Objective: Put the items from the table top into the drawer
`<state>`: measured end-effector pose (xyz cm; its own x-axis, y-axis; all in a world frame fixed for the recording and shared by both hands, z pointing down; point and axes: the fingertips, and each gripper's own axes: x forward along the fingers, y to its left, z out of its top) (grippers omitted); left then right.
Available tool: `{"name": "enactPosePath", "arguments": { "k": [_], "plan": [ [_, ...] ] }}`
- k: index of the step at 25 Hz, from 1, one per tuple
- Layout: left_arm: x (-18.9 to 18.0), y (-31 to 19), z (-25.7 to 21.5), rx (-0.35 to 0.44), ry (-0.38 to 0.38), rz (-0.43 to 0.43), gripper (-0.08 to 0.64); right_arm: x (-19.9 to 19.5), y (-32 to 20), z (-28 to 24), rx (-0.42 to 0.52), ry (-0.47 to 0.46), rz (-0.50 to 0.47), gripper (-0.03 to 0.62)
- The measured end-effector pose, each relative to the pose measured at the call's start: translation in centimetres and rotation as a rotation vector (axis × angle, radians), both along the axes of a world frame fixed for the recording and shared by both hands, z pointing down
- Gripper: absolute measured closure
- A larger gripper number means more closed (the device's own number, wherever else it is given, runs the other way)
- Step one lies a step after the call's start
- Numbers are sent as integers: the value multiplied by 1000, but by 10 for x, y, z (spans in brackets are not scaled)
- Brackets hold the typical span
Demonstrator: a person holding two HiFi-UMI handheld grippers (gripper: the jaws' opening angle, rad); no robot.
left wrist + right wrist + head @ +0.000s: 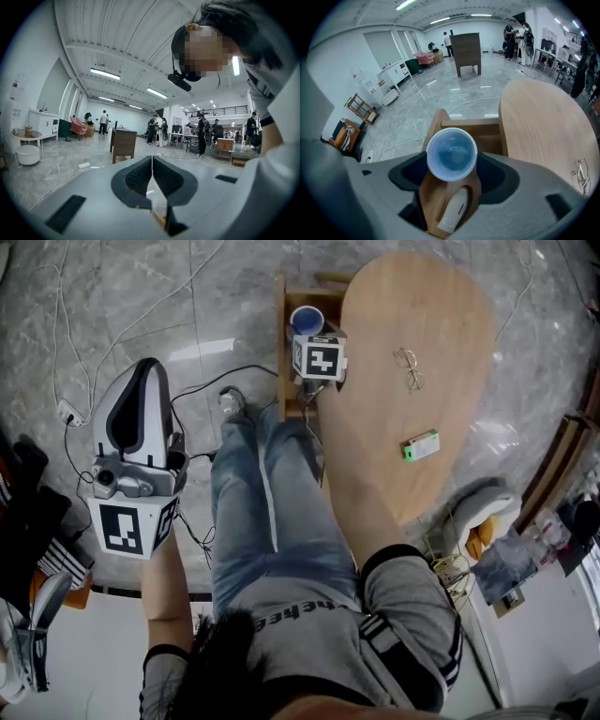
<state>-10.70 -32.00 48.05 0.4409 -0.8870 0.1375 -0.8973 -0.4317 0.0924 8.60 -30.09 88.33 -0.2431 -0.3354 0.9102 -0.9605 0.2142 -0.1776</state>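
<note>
**Head view with both gripper views.** I hold the right gripper [452,163] pointing steeply down over the open wooden drawer [281,352]. The drawer juts out from the left edge of the tabletop [441,324], at its far end.

- **Right gripper:** Its fingers [407,172] are clamped on a blue cup [307,319], with one dark pad against each side just under the rim. The cup is upright, its mouth facing the gripper's camera. It sits over the drawer's interior, but I cannot tell whether its base touches the drawer bottom.
- **In the drawer:** Under the cup and nearer to me lies a white oblong item [452,216] with a small label at its near end.
- **Left gripper:** The left gripper [151,161] is roughly level and well to the left of the drawer. It is over the grey floor [187,296], beside my leg. Its fingers [137,177] are together with the tips meeting, and nothing is between them.
- **On the tabletop:** A pair of glasses [410,368] lies toward the far middle. A green-and-white box [422,445] lies nearer to me and slightly right, well apart from the glasses.
- **Surroundings:** Cables [202,381] trail across the floor between the left gripper and the drawer. Past the left fingers stands a dark wooden cabinet [123,143].
</note>
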Motion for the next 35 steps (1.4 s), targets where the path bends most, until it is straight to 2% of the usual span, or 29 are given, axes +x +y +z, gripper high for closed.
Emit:
{"name": "enactPosePath", "arguments": {
  "k": [5, 14, 20, 28, 31, 35],
  "plan": [
    [8, 1, 7, -12, -15, 6, 548, -8, -7, 3, -4, 40, -29, 265],
    [6, 0, 12, -19, -25, -7, 548, -2, -9, 16, -17, 26, 110, 262],
    [-3, 12, 18, -38, -28, 3, 548, -3, -7, 18, -3, 17, 116, 256],
    [-1, 12, 3, -7, -11, 14, 548, 5, -2, 0, 23, -7, 173, 256],
    [-1, 16, -6, 4, -5, 28, 548, 9, 6, -18, 37, -16, 208, 310],
    [0, 23, -21, 22, 2, 55, 548, 16, 22, -51, 67, -28, 266, 496]
  ]
}}
